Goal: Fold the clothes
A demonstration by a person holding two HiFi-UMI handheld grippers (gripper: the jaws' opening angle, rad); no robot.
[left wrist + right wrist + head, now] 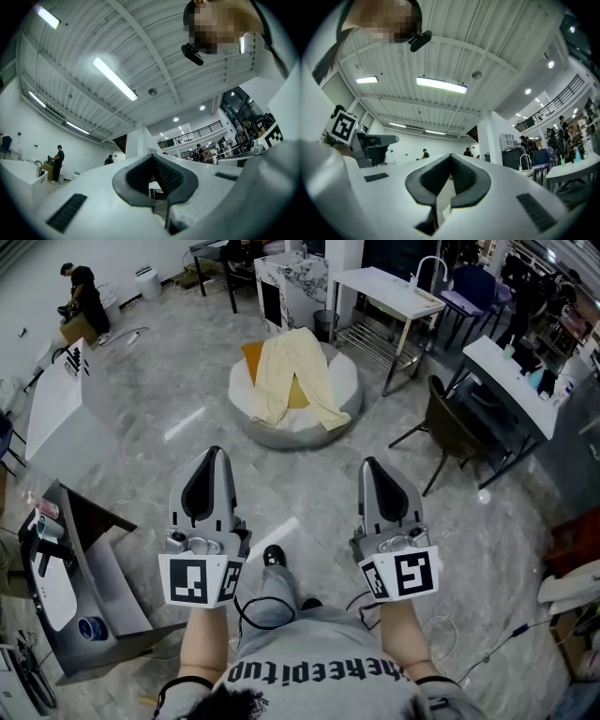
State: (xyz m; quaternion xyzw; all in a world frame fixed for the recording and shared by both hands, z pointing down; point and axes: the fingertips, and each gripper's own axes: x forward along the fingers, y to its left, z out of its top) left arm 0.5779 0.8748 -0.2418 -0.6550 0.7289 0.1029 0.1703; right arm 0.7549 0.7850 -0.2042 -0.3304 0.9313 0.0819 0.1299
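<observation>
Trousers [292, 376] on cushion [281, 435], well beyond left gripper [214, 454], right gripper [372, 465]; both closed, empty.

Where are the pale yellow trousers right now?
Head view, top centre: the pale yellow trousers lie spread on the round grey cushion, over an orange pillow, left of the white table.

black chair [450, 432] beside white table [511, 381]; marble counter [291, 276] behind round platform [272, 437]

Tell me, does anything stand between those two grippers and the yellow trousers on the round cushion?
Nothing visible does. Only bare grey marble floor lies between the left gripper, the right gripper and the pale yellow trousers on the round grey cushion.
</observation>
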